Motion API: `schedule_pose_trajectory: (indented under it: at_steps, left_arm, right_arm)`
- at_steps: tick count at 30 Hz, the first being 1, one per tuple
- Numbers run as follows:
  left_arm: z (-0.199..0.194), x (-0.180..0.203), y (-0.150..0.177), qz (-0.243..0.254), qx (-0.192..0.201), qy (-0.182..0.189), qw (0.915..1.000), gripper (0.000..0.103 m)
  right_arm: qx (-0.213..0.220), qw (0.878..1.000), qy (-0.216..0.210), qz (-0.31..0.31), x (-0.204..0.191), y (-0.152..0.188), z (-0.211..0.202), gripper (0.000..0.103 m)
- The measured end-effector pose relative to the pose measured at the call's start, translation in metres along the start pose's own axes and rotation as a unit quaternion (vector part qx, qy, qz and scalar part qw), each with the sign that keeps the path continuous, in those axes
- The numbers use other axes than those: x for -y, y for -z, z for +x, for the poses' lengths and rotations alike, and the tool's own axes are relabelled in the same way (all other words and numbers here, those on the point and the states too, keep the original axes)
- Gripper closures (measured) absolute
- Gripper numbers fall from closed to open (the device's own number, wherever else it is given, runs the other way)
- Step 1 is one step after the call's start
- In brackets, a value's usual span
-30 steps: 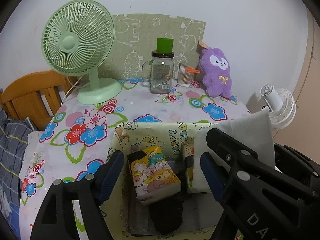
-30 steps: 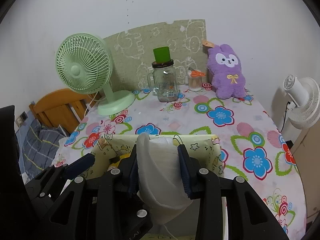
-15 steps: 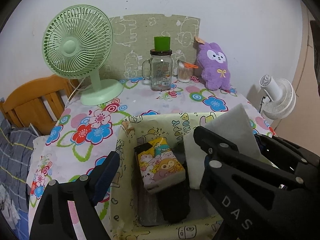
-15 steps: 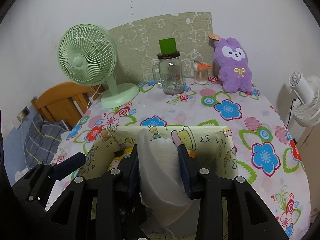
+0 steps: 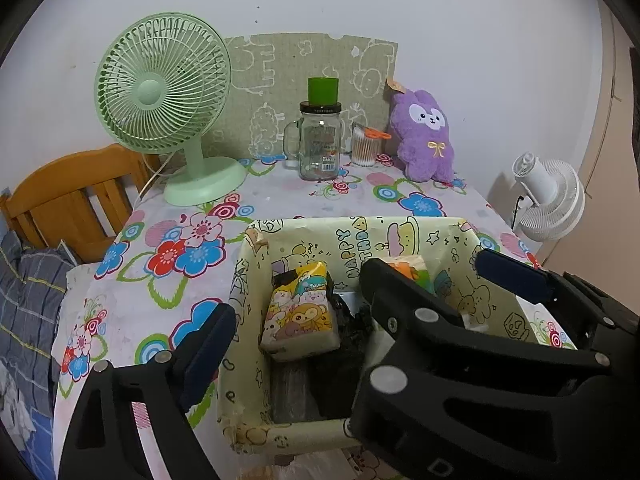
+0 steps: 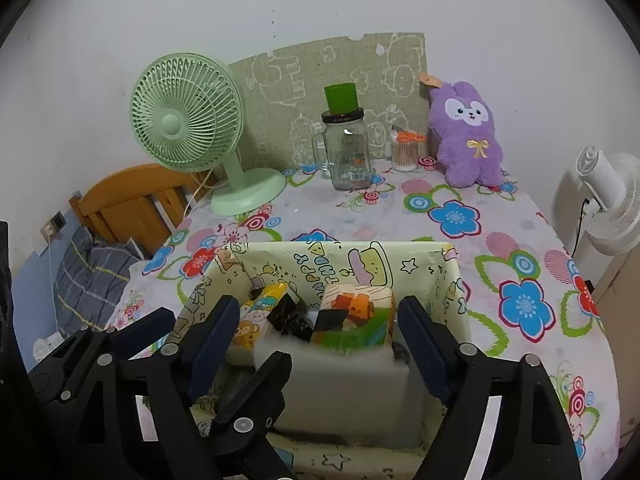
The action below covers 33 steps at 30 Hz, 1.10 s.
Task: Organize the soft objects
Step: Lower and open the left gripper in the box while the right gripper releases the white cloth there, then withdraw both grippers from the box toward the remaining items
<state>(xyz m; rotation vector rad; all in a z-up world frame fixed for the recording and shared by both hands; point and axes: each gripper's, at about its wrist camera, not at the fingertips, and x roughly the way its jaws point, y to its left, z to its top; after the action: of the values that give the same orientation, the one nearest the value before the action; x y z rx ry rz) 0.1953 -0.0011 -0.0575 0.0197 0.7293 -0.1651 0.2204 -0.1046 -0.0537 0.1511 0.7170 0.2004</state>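
Observation:
A pale yellow cartoon-print box (image 5: 416, 236) (image 6: 404, 254) stands on the flowered table. Inside lie a yellow cartoon tissue pack (image 5: 300, 312) (image 6: 256, 316), an orange-green pack (image 6: 356, 316) (image 5: 412, 268), something black (image 5: 340, 344), and a white foam sheet (image 6: 348, 388) at the near side. My right gripper (image 6: 316, 336) is open and empty just above the box, the sheet lying free below it. My left gripper (image 5: 288, 344) is open and empty, straddling the box's left wall. A purple plush bunny (image 5: 426, 136) (image 6: 470, 134) sits at the table's back right.
A green desk fan (image 5: 164, 92) (image 6: 188, 128) stands at the back left. A glass jar with a green cup on its lid (image 5: 320, 140) (image 6: 346, 148) and a cotton-swab holder (image 5: 365, 148) stand at the back. A white fan (image 5: 548, 196) is off the right edge, a wooden chair (image 5: 68, 196) at left.
My right gripper opened and let go of the white foam sheet, which now lies in the box. Both grippers drew back a little from the table.

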Motion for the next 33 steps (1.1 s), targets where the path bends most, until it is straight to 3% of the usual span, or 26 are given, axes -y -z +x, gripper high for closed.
schedule_pose_trajectory:
  at_steps: [3,33]
  left_arm:
    - [-0.005,0.001,0.001,-0.003,0.004,0.005,1.0000,0.010]
    - [-0.066,0.021,0.018,-0.001,0.050,0.014,0.9986,0.007]
  right_arm:
    - [0.005,1.000,0.005,0.007,0.002,0.001,-0.005,0.009]
    - [0.057,0.998,0.028,-0.001,-0.004,0.016,-0.083,0.003]
